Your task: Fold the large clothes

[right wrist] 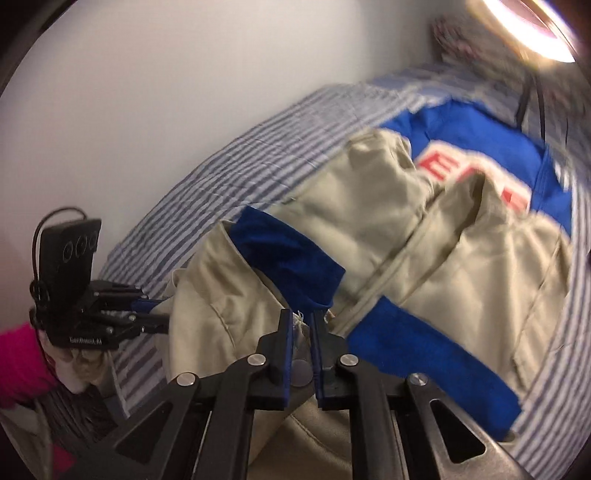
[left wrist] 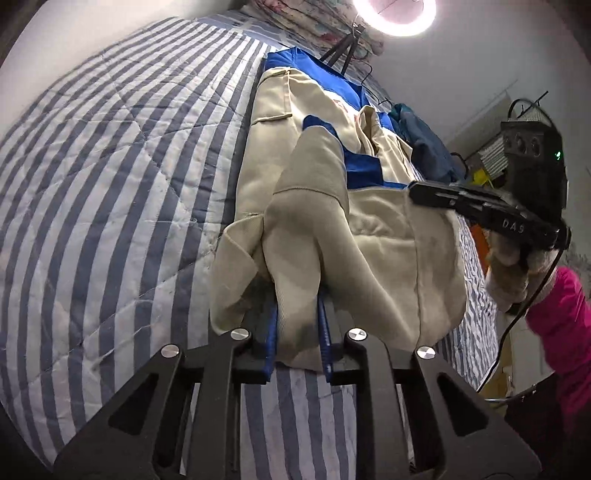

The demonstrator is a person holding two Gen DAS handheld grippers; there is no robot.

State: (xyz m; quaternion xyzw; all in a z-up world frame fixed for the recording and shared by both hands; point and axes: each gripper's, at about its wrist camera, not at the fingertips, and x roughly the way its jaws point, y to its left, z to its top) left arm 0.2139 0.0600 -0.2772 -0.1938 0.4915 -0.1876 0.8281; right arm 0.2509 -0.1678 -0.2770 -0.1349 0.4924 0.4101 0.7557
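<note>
A large beige and blue garment (left wrist: 369,229) with red lettering (right wrist: 443,166) lies along a striped bed quilt (left wrist: 110,166). In the left wrist view my left gripper (left wrist: 297,332) is shut on a raised beige fold at the garment's near end, with cloth bunched between its blue pads (left wrist: 271,332). My right gripper (right wrist: 301,326) is shut on a frayed beige edge beside a blue panel (right wrist: 288,258). It also shows from the side as the right gripper (left wrist: 415,192), its tip on the garment's right edge. The left gripper (right wrist: 162,312) grips the garment's left side.
A ring light (left wrist: 393,14) on a black tripod (left wrist: 343,51) stands at the bed's far end, beside folded floral bedding (left wrist: 314,22). A teal cloth (left wrist: 424,140) lies beyond the garment. A gloved hand and a pink sleeve (left wrist: 561,314) are at the right. A white wall (right wrist: 147,92) borders the bed.
</note>
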